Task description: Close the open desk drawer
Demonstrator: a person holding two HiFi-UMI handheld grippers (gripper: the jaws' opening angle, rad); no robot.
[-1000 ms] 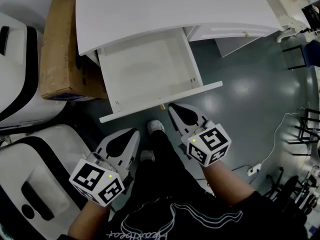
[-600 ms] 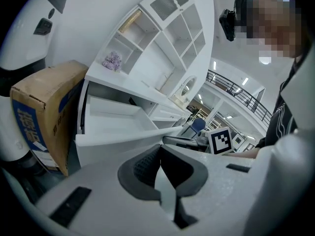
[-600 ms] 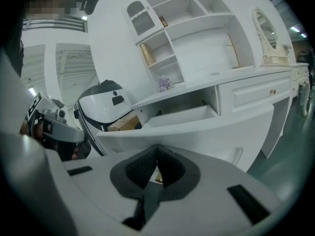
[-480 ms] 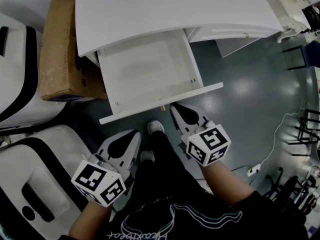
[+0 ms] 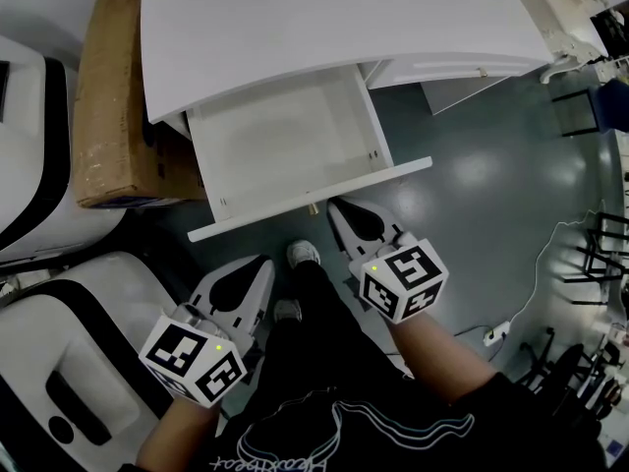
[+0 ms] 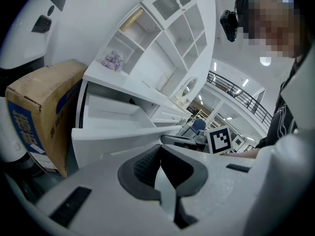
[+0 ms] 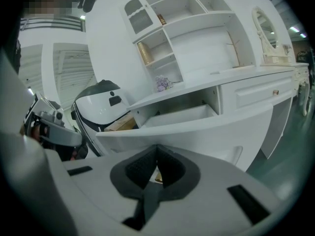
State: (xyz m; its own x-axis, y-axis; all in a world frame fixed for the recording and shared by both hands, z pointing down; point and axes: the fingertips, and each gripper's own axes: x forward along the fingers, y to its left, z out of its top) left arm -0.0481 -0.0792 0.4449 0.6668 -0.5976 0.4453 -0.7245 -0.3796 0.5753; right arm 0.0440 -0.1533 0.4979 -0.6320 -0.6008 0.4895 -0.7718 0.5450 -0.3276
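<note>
Under the white table (image 5: pixel 324 18), drawer (image 5: pixel 285 150) stands pulled out. Right gripper (image 5: pixel 339 207) sits just beside its front panel, near a small brass knob (image 5: pixel 313 207). Left gripper (image 5: pixel 263 262) is further back. Both prs of fingers together, holding nothing. Cardboard box (image 5: pixel 113 96) at drawer's left, partly under the table. Shoe (image 5: pixel 303 253) betw. the grippers.

No legible text: blue print on cardboard box (image 6: pixel 42 113), script on shirt (image 5: pixel 324 423) unreadable.
</note>
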